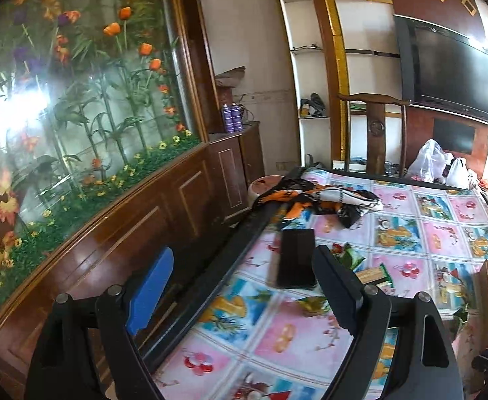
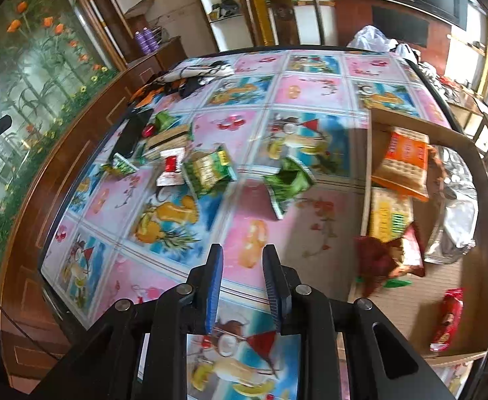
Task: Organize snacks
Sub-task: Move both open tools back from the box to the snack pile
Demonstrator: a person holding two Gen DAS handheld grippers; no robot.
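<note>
Ahead of the right gripper (image 2: pixel 242 268), a table (image 2: pixel 314 95) covered in a pink and blue patterned cloth is seen. The fingers are parted with a narrow gap between them, and nothing is held. Up and to the right of the fingertips, a cardboard box (image 2: pixel 420 133) is set on the table. Inside it an orange cracker pack (image 2: pixel 402 165) is laid at the far end, with a yellow cracker pack (image 2: pixel 390 215) just nearer. A dark red snack bag (image 2: pixel 390 260) and a silver foil bag (image 2: pixel 454 220) are found closer in, and a red wrapped bar (image 2: pixel 449 320) is lying apart near the closest corner. Beyond the fingertips, a green packet (image 2: pixel 287 183) is lying loose on the cloth. Farther off to the left, a green biscuit pack (image 2: pixel 208 171), a red and white packet (image 2: pixel 172 168) and further small packets are scattered. A black phone (image 2: pixel 130 136) is seen at the left table edge.

From the left wrist view, the left gripper (image 1: pixel 244 283) is shown spread wide and holding nothing, raised over the left edge of the table. The phone is seen between its fingers, lying on the cloth beyond them. A crumpled orange and black cloth (image 1: pixel 320 200) is lying farther ahead, and a wooden chair (image 1: pixel 375 130) is standing at the far side.
</note>
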